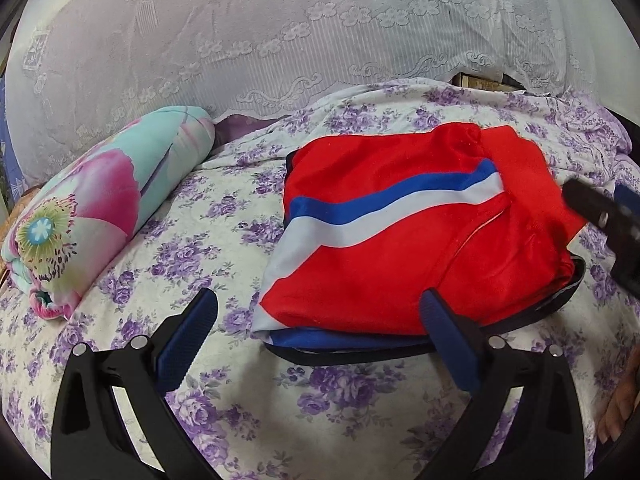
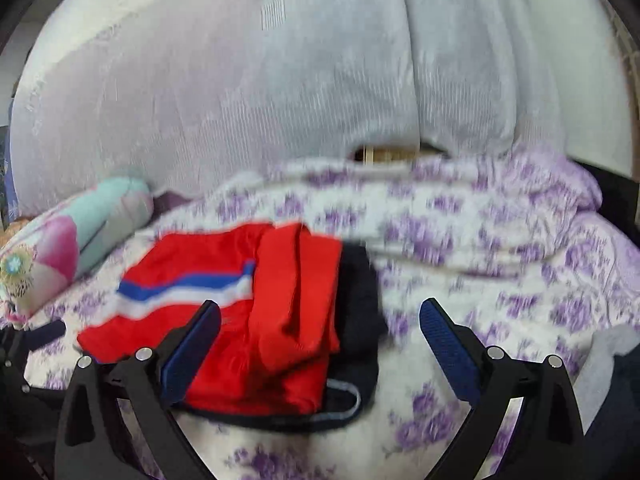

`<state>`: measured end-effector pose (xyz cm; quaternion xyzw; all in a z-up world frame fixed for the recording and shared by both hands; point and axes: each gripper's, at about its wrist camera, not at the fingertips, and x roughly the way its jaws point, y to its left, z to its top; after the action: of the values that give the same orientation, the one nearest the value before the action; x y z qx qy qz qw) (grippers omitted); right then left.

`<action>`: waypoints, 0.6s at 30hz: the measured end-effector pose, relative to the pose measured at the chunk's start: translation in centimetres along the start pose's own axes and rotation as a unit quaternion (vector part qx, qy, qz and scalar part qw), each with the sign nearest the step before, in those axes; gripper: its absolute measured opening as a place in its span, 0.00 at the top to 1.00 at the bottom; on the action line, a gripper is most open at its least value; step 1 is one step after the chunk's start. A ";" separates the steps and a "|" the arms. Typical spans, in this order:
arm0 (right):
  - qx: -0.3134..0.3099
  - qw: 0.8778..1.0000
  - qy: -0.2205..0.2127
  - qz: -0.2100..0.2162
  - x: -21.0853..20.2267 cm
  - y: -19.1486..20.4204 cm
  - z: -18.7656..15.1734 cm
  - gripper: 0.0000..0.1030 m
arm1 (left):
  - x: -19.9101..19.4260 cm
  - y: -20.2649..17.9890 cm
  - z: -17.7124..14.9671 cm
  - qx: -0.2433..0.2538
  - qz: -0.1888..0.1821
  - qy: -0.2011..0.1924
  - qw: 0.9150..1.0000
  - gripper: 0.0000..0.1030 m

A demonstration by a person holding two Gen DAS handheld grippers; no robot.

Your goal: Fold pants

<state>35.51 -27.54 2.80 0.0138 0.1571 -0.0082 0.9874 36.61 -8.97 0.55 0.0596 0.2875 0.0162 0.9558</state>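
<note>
While both pairs of fingers stand spread wide and empty, the folded red pants [image 1: 412,236] lie on the bed [image 1: 192,216] just beyond the left gripper [image 1: 320,304] and the right gripper [image 2: 320,316].

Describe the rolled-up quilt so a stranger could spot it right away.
Start at the bed with the purple-flowered sheet, backed by a white lace curtain. Left of the folded red pants lies the rolled quilt. Only it is turquoise with huge pink petals.

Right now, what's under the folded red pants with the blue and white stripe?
Under the folded red pants, a dark navy layer with a pale band pokes out along the near edge, lying on the purple floral bedspread. Anything further beneath is covered.
</note>
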 end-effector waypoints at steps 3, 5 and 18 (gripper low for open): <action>0.001 1.000 0.010 -0.017 1.3 -0.3 0.4 0.03 | 0.2 0.0 0.2 -0.003 -0.001 -0.003 1.000 0.05; 0.013 0.999 0.040 -0.020 2.7 -0.9 0.2 0.03 | 0.4 -0.1 0.4 -0.002 0.000 -0.004 1.000 0.05; 0.033 0.999 0.032 -0.014 2.7 -1.7 0.2 0.03 | 1.2 -0.3 0.9 0.001 0.000 -0.001 1.000 0.05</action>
<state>38.09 -29.28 2.10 0.0442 0.1889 -0.0268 0.9806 38.14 -9.32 0.61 0.0610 0.2870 0.0154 0.9559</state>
